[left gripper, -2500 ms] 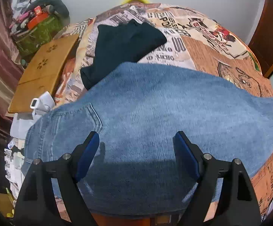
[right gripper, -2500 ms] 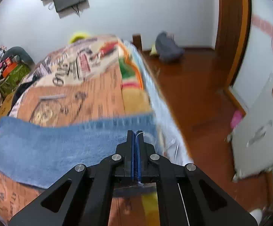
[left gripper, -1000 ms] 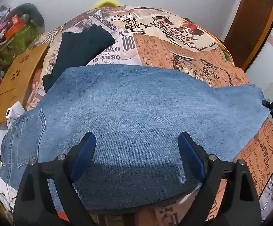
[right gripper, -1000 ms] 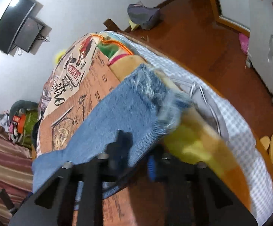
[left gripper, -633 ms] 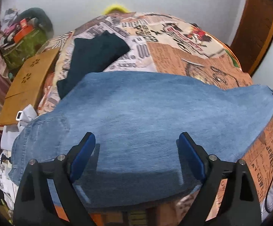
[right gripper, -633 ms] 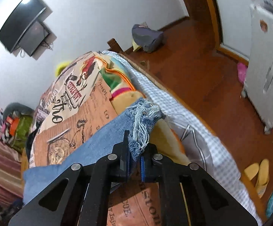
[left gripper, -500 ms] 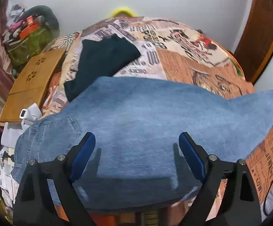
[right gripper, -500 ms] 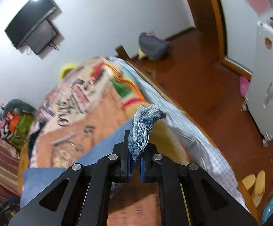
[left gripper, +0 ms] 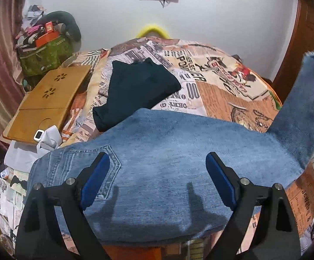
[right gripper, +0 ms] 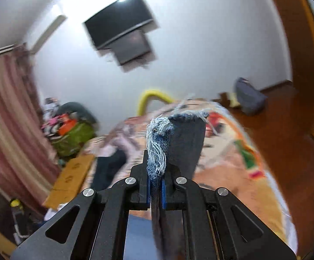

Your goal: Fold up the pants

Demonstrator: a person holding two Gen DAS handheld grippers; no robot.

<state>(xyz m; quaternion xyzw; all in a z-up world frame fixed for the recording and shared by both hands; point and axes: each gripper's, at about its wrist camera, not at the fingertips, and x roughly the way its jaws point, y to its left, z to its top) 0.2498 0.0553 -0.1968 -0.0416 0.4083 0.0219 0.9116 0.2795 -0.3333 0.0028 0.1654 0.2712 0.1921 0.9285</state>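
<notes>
Blue jeans (left gripper: 174, 151) lie across the near part of a bed, back pocket to the left. My left gripper (left gripper: 157, 173) is open and empty, hovering just above the denim near its front edge. The leg end (left gripper: 304, 99) rises steeply at the right. My right gripper (right gripper: 156, 186) is shut on the frayed hem of the jeans (right gripper: 159, 143), which sticks up between the pads, and holds it high above the bed. The right wrist view is blurred.
The bed cover (left gripper: 217, 82) has a newspaper print. A folded dark garment (left gripper: 139, 86) lies beyond the jeans. A wooden lap tray (left gripper: 48, 101) and white items sit at the left bed edge. A green bag (left gripper: 46, 54) and a curtain stand left. A wooden door is at right.
My right gripper has lifted the hem high and swung towards the bed's middle, so the leg end now rises at the right. My left gripper has stayed open over the jeans.
</notes>
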